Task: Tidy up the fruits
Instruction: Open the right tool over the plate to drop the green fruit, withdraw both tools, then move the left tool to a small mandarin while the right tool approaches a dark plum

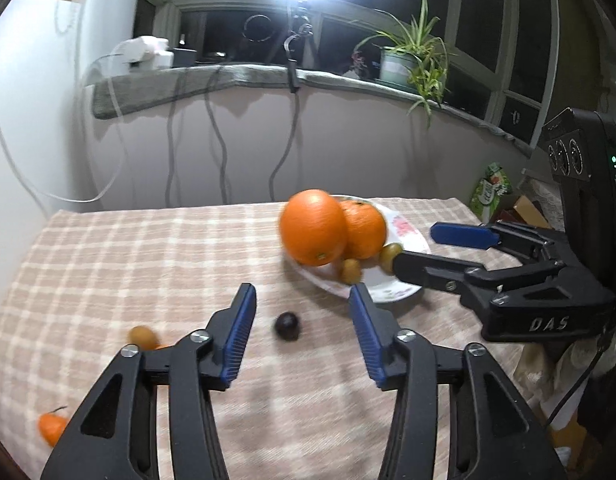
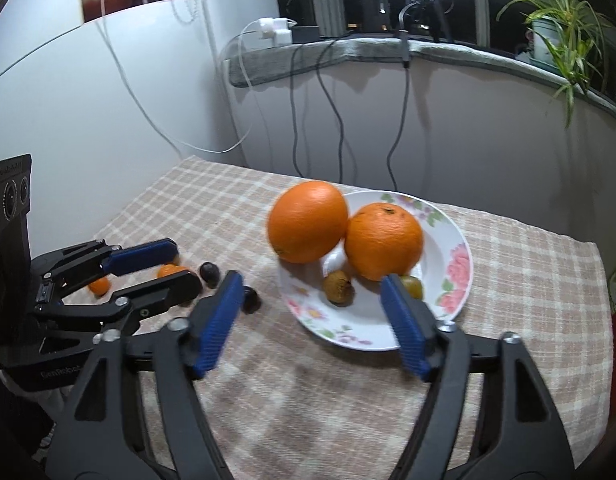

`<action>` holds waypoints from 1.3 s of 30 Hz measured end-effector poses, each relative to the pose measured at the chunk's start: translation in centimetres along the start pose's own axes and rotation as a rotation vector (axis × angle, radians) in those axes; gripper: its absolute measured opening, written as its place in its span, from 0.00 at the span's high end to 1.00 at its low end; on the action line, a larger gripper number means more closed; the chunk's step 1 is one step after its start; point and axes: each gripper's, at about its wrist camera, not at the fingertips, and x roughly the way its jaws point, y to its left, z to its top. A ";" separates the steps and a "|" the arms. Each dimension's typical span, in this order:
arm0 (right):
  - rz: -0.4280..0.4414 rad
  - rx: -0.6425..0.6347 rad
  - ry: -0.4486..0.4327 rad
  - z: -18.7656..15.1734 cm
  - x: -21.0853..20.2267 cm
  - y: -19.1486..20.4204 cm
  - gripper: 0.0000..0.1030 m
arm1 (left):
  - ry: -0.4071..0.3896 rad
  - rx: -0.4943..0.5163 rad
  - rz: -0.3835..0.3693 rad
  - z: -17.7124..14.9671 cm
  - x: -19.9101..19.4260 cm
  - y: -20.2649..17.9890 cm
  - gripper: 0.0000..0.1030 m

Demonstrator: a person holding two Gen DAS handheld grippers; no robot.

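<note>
A white flowered plate (image 2: 456,264) (image 1: 408,236) holds a big orange (image 2: 308,226) (image 1: 312,226) on its left rim, a second orange (image 2: 384,240) (image 1: 366,230), and two small yellow-green fruits (image 2: 339,288) (image 2: 412,285). My right gripper (image 2: 312,292) (image 1: 414,246) is open and empty just before the plate. My left gripper (image 1: 301,304) (image 2: 179,264) is open and empty over a dark plum (image 1: 287,325) (image 2: 251,299). Another dark fruit (image 2: 209,273), a kumquat (image 1: 143,337) and small tangerines (image 1: 51,427) (image 2: 99,285) lie on the checked cloth.
The table (image 1: 147,248) stands against a wall with hanging cables (image 1: 219,144). A potted plant (image 1: 404,64) sits on the windowsill. A green packet (image 1: 490,190) and boxes lie past the table's right edge.
</note>
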 end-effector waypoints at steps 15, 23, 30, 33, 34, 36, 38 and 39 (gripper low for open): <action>0.138 -0.064 0.085 -1.9 2.8 4.4 0.24 | 0.028 -0.134 0.210 -5.1 -5.7 8.5 0.49; 0.130 -0.004 0.163 -2.9 6.2 5.0 0.49 | 0.028 -0.238 0.277 -7.7 -7.9 11.8 0.49; 0.071 0.000 0.197 -2.8 8.4 5.2 0.53 | 0.053 -0.270 0.304 -8.9 -7.6 14.0 0.49; 0.066 0.010 0.202 -2.6 8.9 5.2 0.53 | 0.070 -0.277 0.303 -9.3 -6.9 14.6 0.49; 0.064 0.012 0.202 -2.5 9.0 5.2 0.53 | 0.076 -0.286 0.298 -9.4 -6.7 14.9 0.49; 0.060 0.013 0.203 -2.5 9.2 5.2 0.53 | 0.086 -0.300 0.292 -9.6 -6.4 15.3 0.49; 0.057 0.016 0.206 -2.4 9.4 5.2 0.53 | 0.088 -0.307 0.284 -9.8 -6.3 15.4 0.49; 0.054 0.016 0.207 -2.3 9.5 5.3 0.53 | 0.088 -0.307 0.282 -9.8 -6.2 15.5 0.49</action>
